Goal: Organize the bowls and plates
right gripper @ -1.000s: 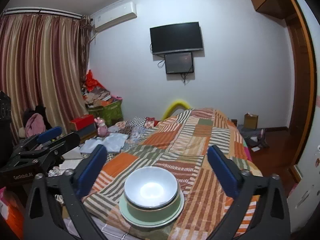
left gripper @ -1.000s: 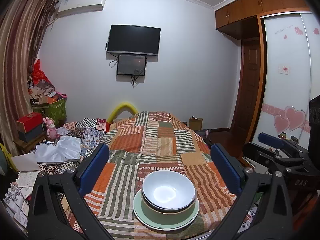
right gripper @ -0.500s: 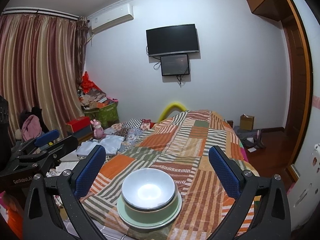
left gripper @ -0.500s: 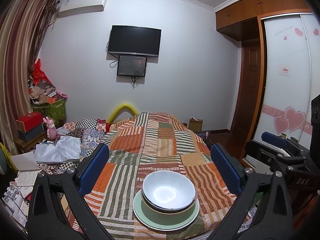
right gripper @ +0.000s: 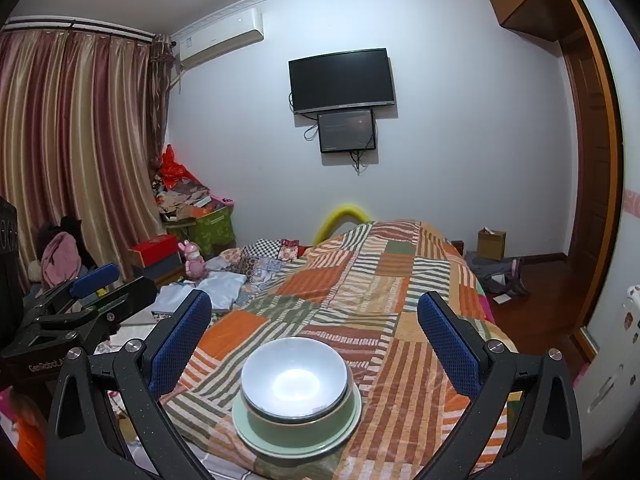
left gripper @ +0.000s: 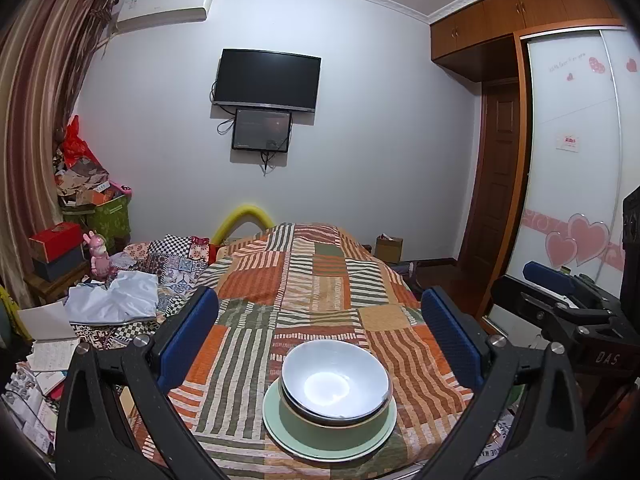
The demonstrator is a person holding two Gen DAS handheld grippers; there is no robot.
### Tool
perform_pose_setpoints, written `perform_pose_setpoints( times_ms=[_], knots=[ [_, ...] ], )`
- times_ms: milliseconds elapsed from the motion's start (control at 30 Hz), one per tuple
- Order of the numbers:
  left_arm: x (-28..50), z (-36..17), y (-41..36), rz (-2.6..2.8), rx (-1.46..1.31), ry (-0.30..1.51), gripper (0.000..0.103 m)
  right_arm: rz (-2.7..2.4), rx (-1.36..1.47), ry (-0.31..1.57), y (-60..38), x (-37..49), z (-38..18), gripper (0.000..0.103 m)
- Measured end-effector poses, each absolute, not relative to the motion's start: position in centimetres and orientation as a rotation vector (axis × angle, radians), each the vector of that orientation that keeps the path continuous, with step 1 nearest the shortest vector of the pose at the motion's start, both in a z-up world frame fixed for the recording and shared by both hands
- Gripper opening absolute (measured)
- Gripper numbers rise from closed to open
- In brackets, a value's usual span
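A white bowl (left gripper: 335, 384) sits nested in a green bowl (left gripper: 320, 424), and both rest on a pale green plate (left gripper: 362, 442) near the front edge of a striped patchwork cover (left gripper: 312, 280). The same stack shows in the right wrist view: white bowl (right gripper: 294, 382), green bowl (right gripper: 316, 424), plate (right gripper: 256, 438). My left gripper (left gripper: 320, 334) hangs open above and behind the stack, touching nothing. My right gripper (right gripper: 314, 334) is likewise open and empty. Each gripper also appears at the edge of the other's view: the right gripper (left gripper: 560, 300), the left gripper (right gripper: 84, 300).
Clothes, papers and boxes (left gripper: 108, 300) crowd the left side beside the cover. A pink rabbit figure (left gripper: 98, 252) stands among them. A wardrobe with heart stickers (left gripper: 580, 200) lines the right wall. A cardboard box (right gripper: 491, 243) and a bag lie on the floor at right.
The right gripper view has drifted slightly so the stack sits a bit lower and left. The left gripper is nearly still. Both stay open.
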State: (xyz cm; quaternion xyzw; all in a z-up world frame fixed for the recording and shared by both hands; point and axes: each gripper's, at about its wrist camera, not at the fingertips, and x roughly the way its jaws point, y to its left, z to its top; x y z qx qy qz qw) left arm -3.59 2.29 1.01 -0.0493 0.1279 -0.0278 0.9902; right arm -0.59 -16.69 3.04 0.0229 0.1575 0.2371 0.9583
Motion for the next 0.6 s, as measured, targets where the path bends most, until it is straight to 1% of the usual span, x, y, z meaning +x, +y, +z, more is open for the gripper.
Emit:
perform_pose_setpoints(
  times_ms=[600],
  knots=[
    [-3.17,0.69,1.94,-0.075,-0.099,0.263,0.103,0.478,0.044,0.322,-16.79,-0.51,3.05,0.103]
  ],
)
